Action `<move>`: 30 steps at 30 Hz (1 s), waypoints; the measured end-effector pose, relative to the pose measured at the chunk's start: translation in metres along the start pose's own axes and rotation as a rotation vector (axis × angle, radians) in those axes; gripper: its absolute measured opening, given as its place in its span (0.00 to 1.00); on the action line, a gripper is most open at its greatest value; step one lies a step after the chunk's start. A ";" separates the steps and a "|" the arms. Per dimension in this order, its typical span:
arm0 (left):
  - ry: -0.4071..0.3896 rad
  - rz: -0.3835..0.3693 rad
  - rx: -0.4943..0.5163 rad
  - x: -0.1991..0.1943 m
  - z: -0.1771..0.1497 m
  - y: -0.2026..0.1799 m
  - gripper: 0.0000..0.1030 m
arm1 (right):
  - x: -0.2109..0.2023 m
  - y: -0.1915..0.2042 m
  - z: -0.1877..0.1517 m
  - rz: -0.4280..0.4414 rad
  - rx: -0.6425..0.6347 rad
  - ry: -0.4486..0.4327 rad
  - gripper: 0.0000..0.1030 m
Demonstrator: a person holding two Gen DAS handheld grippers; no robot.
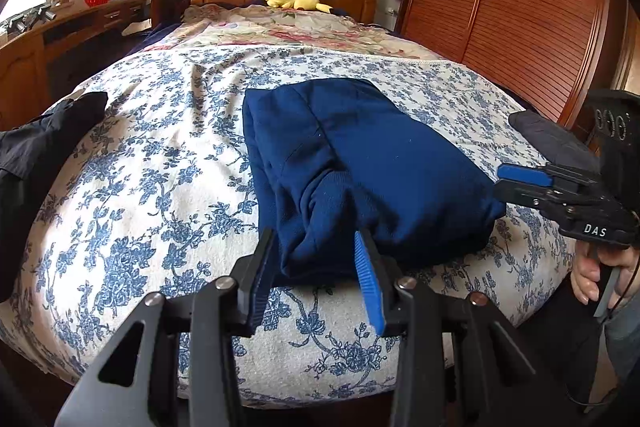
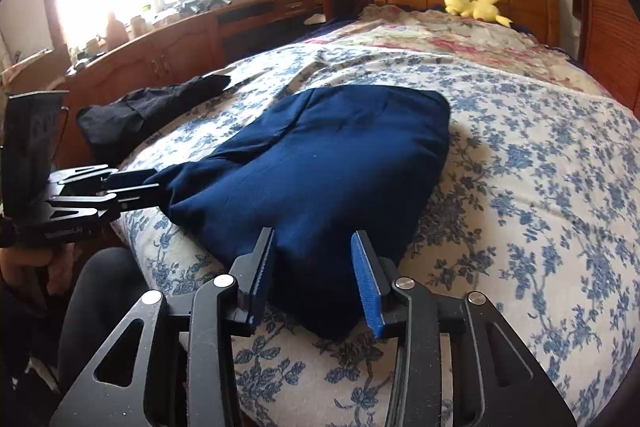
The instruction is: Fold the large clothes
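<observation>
While navy garment [image 1: 360, 163] lies folded on bed [image 1: 160, 155], your left tongs [image 1: 316, 259] and right tongs [image 2: 314, 259] each straddle its near edge, half-open; grip unclear.

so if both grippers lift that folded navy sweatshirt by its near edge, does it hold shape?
Probably not. The navy sweatshirt is soft knit, bunched where the left gripper holds it, so it likely sags and unfolds. Stacked layers look thick, so moderately heavy. On the floral bedspread it should drag, not slide.

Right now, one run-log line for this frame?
stage: blue garment folded on bed | left claw: straddling near edge | right claw: straddling near edge | grip: unclear | aside: black garment
</observation>
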State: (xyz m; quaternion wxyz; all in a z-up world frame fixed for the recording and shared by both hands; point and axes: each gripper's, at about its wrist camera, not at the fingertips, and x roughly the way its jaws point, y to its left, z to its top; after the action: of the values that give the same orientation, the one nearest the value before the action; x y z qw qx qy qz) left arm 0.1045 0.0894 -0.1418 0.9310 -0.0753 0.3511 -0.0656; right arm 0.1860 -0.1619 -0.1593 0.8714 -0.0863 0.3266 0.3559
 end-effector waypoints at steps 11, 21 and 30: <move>-0.066 0.067 0.072 -0.009 0.021 0.001 0.06 | -0.007 0.014 -0.016 -0.017 -0.053 0.026 0.43; -0.025 0.077 0.014 0.003 0.007 0.022 0.07 | 0.024 -0.009 -0.029 0.022 0.010 0.103 0.33; -0.005 0.074 0.024 -0.004 0.006 0.016 0.07 | -0.016 0.006 0.005 0.013 -0.061 0.003 0.33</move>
State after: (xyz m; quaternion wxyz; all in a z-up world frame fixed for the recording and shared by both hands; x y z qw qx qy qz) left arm 0.1065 0.1064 -0.1375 0.9345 -0.0512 0.3504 -0.0353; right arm 0.1763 -0.1644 -0.1448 0.8654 -0.1113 0.3175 0.3713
